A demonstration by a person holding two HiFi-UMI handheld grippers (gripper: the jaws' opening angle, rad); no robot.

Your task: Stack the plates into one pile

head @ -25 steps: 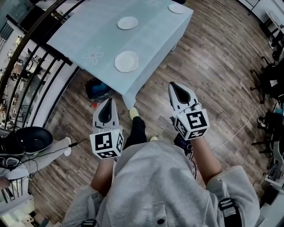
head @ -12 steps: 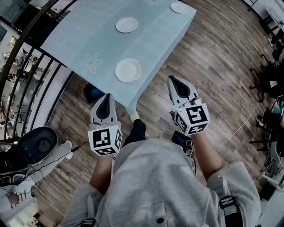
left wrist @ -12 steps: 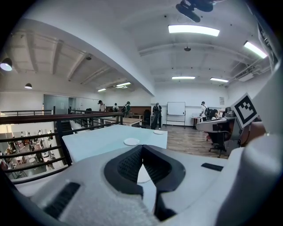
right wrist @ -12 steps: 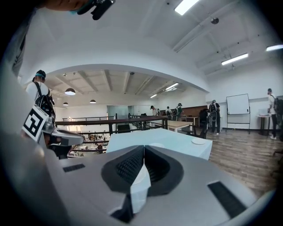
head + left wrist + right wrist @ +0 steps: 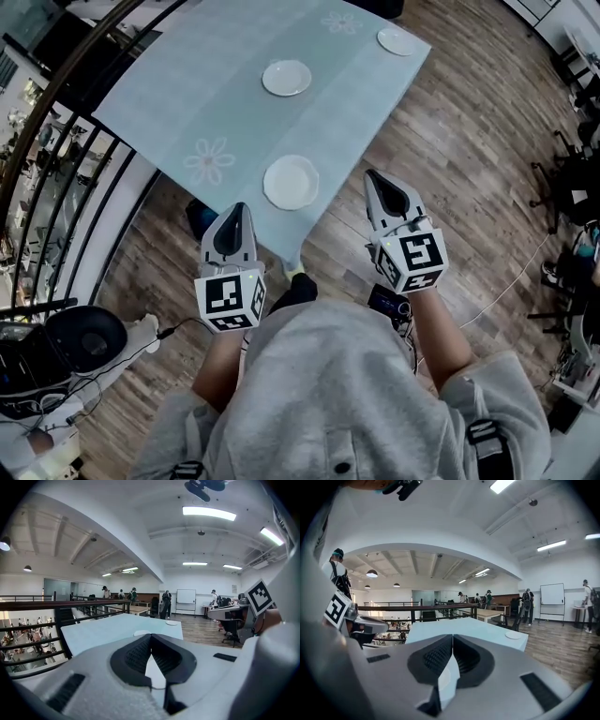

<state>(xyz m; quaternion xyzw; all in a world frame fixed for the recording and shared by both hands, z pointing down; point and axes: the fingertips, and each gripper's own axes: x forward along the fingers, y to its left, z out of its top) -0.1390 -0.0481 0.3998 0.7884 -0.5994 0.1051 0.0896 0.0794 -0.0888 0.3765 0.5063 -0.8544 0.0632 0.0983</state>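
three white round plates lie apart on the pale blue tablecloth (image 5: 187, 103), none stacked. in the head view, the nearest plate (image 5: 291, 182) sits close to the table's near corner. the middle plate (image 5: 287, 77) is at 12 o'clock from it, well apart. the far plate (image 5: 397, 40) is at about 2 o'clock from the middle one, by the table's far edge. all three look empty and lie flat.

you hold both grippers out in front of your body over the wood floor (image 5: 469, 141), short of the table. your left gripper (image 5: 234, 217) points to 12 o'clock, with the nearest plate at 2 o'clock from its tip. your right gripper (image 5: 378, 184) points to about 11 o'clock, with that plate at 9 o'clock from its tip. each marker cube faces back toward you.

in the left gripper view the jaws are pressed together with nothing between them. the right gripper view shows the same: jaws closed tip to tip, holding nothing.
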